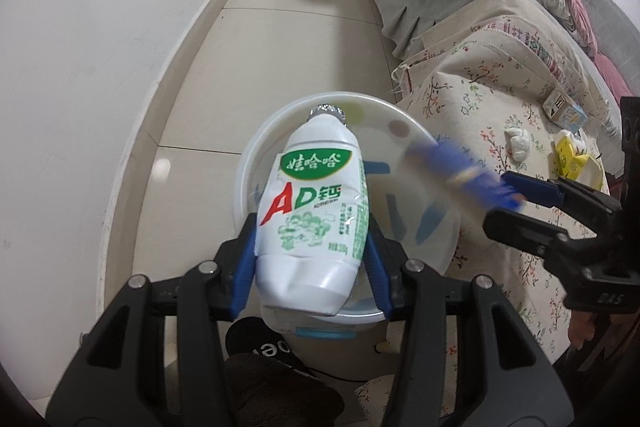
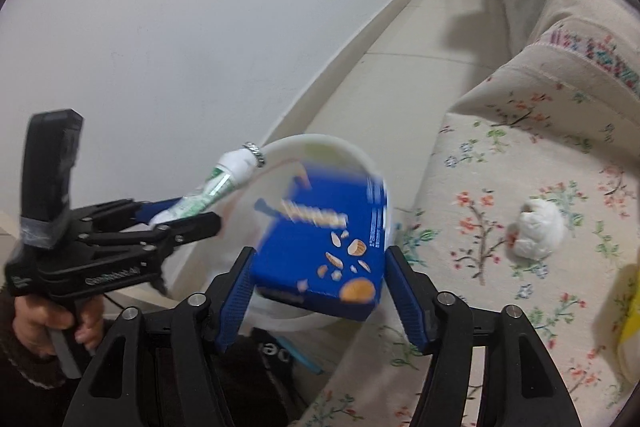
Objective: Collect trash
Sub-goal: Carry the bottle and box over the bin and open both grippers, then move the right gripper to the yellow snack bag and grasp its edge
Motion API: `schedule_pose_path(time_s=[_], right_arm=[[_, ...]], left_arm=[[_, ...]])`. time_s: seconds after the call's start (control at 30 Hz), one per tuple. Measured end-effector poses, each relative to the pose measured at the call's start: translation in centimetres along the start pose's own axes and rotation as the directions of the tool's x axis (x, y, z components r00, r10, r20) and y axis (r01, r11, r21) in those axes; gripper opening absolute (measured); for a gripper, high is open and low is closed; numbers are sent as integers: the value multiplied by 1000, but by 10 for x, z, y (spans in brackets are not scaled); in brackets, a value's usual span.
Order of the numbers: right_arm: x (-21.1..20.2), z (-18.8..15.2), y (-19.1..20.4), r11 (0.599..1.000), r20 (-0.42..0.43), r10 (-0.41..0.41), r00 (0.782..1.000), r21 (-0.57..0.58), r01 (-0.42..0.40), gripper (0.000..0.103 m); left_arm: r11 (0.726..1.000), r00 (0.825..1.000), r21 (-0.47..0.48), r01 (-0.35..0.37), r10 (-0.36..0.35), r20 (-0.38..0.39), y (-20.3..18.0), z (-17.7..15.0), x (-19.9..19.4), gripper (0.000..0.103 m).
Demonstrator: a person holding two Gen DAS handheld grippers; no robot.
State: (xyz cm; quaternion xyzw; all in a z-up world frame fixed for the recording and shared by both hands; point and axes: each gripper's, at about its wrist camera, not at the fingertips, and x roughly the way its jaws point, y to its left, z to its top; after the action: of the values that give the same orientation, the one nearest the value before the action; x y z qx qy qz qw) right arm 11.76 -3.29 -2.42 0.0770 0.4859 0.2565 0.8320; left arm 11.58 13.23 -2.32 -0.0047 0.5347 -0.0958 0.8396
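Note:
My left gripper [image 1: 310, 227] is shut on a white AD-calcium milk bottle [image 1: 312, 211] with a foil top, held tilted over a white plastic bin [image 1: 400, 115] on the floor. In the right wrist view that bottle [image 2: 224, 179] points over the bin's rim [image 2: 320, 139], with the left gripper [image 2: 192, 215] and the hand gripping it at the left. A blue snack box [image 2: 320, 239] shows motion-blurred between the fingers of my right gripper [image 2: 320, 251], above the bin's mouth. Its pads stand slightly apart from the box's sides. The blurred box [image 1: 460, 175] also appears off the right gripper's tips [image 1: 508, 195].
A bed with a floral cover [image 2: 520, 155] runs along the right, against the bin. On it lie a crumpled white tissue [image 2: 536, 231], a yellow carton [image 1: 576, 163] and a small box [image 1: 564, 107]. A white wall [image 1: 100, 67] bounds the tiled floor [image 1: 300, 7] on the left.

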Motion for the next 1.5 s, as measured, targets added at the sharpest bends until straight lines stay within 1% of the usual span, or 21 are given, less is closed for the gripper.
schedule_pose_path(time_s=[0.13, 0.3, 0.4, 0.5, 0.53, 0.57, 0.6, 0.63, 0.73, 0.93, 1.03, 1.2, 1.4, 1.5], right_arm=[[-10, 0, -1, 1000, 25, -17, 1000, -7, 17, 76], [-26, -3, -9, 997, 50, -72, 996, 6, 72, 76], [-37, -4, -19, 995, 66, -103, 992, 17, 102, 76], [-53, -8, -34, 989, 86, -142, 986, 39, 139, 76], [-60, -9, -33, 988, 91, -153, 984, 47, 149, 76], [-64, -7, -36, 986, 95, -161, 982, 53, 157, 76], [-69, -9, -40, 984, 100, -174, 980, 63, 168, 76], [-73, -10, -44, 981, 103, -185, 977, 71, 178, 76], [-82, -12, -52, 975, 114, -212, 971, 90, 203, 76], [-103, -20, -66, 966, 137, -247, 959, 117, 232, 76], [-119, -27, -74, 962, 150, -259, 954, 128, 240, 76], [-140, -34, -84, 955, 169, -280, 945, 151, 256, 76], [-164, -42, -104, 935, 193, -330, 924, 198, 293, 76], [-174, -48, -116, 922, 200, -362, 910, 222, 317, 76]], left_arm=[[1000, 1000, 1, -2, 2, -15, 1, 0, 3, 51], [1000, 1000, 7, -3, 4, -24, 0, 0, 6, 51], [1000, 1000, 6, 9, -9, -26, 0, 0, 5, 51], [1000, 999, 12, -4, 4, -32, -3, 0, 6, 53], [1000, 999, 17, -17, 17, -28, -5, -1, 6, 62], [999, 999, 23, -27, 27, -21, -8, -2, 5, 77], [999, 999, 30, -41, 42, -6, -11, -2, 3, 83], [998, 999, 33, -52, 52, 5, -13, -3, 2, 86], [997, 998, 44, -65, 65, 4, -19, -3, 1, 87], [996, 998, 69, -63, 64, -3, -35, -3, 2, 90], [996, 999, 76, -51, 51, -6, -44, -2, 3, 95], [996, 999, 87, -35, 37, -20, -56, -2, 6, 96], [995, 999, 99, -27, 31, -43, -73, -3, 11, 99], [992, 999, 120, -30, 35, -38, -84, -3, 11, 100]])
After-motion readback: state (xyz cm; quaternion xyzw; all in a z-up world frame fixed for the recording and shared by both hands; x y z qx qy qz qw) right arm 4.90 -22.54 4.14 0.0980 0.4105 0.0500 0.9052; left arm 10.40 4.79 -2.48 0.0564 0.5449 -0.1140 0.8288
